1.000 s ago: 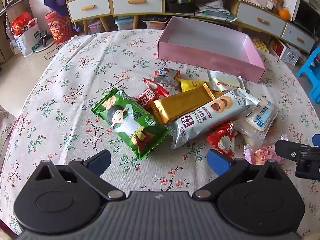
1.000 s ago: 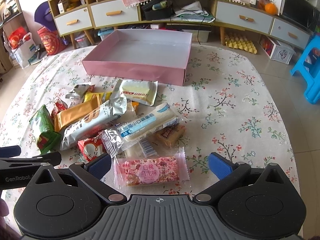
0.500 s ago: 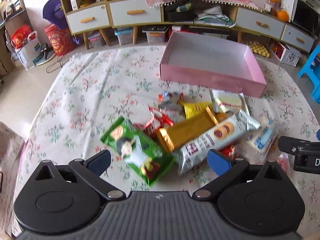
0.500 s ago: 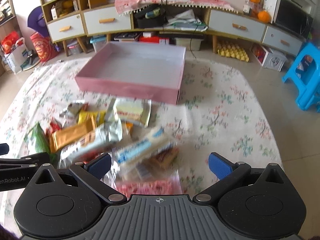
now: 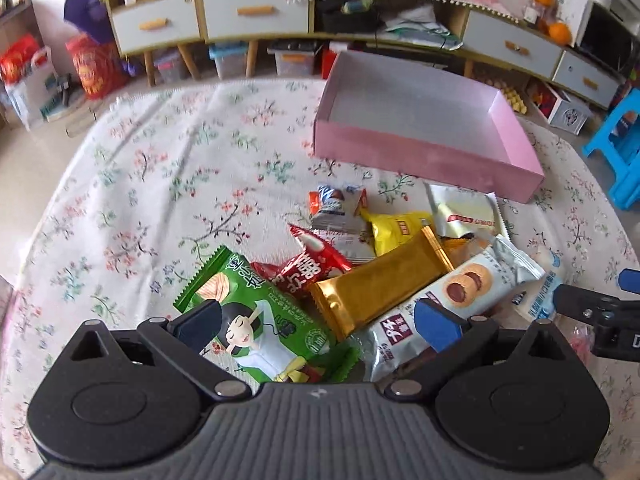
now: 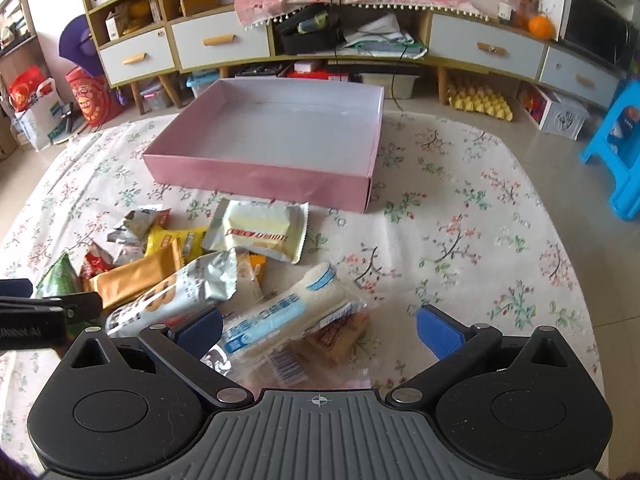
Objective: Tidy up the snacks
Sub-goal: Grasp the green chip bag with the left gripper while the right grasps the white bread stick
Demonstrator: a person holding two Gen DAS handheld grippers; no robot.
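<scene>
A pile of snack packets lies on the flowered tablecloth in front of an empty pink box (image 5: 424, 156), which also shows in the right wrist view (image 6: 256, 178). My left gripper (image 5: 318, 322) is open above a green chip bag (image 5: 256, 312), a gold bar (image 5: 380, 280) and a silver biscuit packet (image 5: 460, 292). My right gripper (image 6: 320, 326) is open above a white-and-blue roll packet (image 6: 288, 312). A pale yellow cake packet (image 6: 260, 230) lies near the box. Neither gripper holds anything.
The round table (image 6: 480, 220) has bare cloth to the right of the pile. Past it stand a low cabinet with drawers (image 6: 220, 42), a blue stool (image 6: 620, 148) and red bags (image 5: 24, 72) on the floor.
Both grippers have lifted and pulled back from the pile, so the snacks sit lower in each view and the pink packet has nearly slipped under the right gripper's body. Both stay open.
</scene>
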